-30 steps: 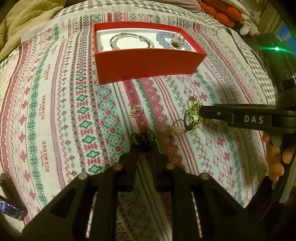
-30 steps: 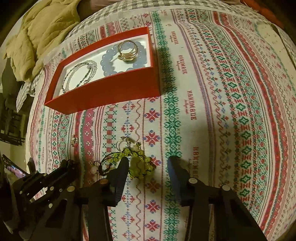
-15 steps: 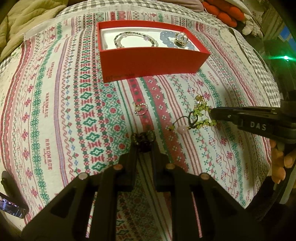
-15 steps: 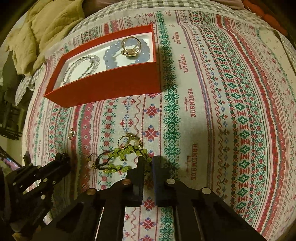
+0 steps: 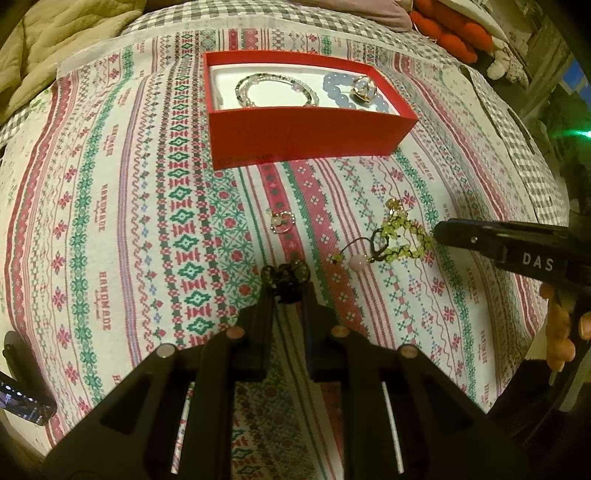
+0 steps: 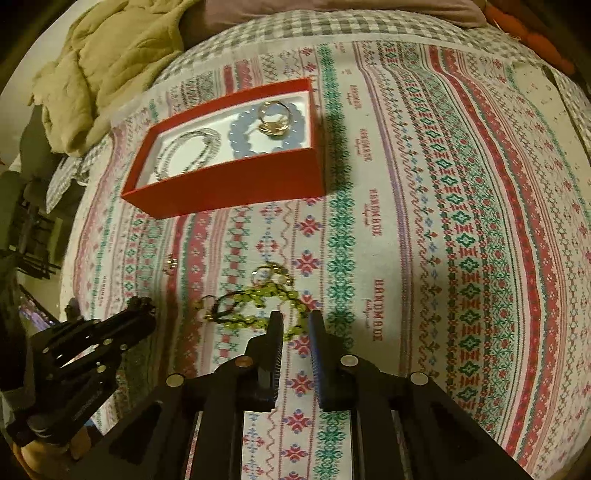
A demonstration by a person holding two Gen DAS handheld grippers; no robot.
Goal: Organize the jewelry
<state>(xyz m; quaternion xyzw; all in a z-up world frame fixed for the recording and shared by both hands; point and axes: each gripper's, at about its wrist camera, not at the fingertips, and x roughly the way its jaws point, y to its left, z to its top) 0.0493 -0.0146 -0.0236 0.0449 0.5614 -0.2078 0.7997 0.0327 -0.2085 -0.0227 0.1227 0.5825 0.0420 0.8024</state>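
Right wrist view: right gripper (image 6: 295, 325) jaws have just reopened to a narrow gap around one strand of the green bead bracelet (image 6: 255, 306), not clearly pinched. Left gripper (image 5: 287, 286) is clamped on a small dark trinket (image 5: 286, 275). Risk: the bracelet slips off before reaching the red box (image 6: 236, 184), since the grip is shallow.

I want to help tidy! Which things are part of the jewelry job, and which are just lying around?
For the job: red box, green bracelet, small ring, dark piece in the left tongs.

Just lying about: beige blanket, phone, orange cushions.
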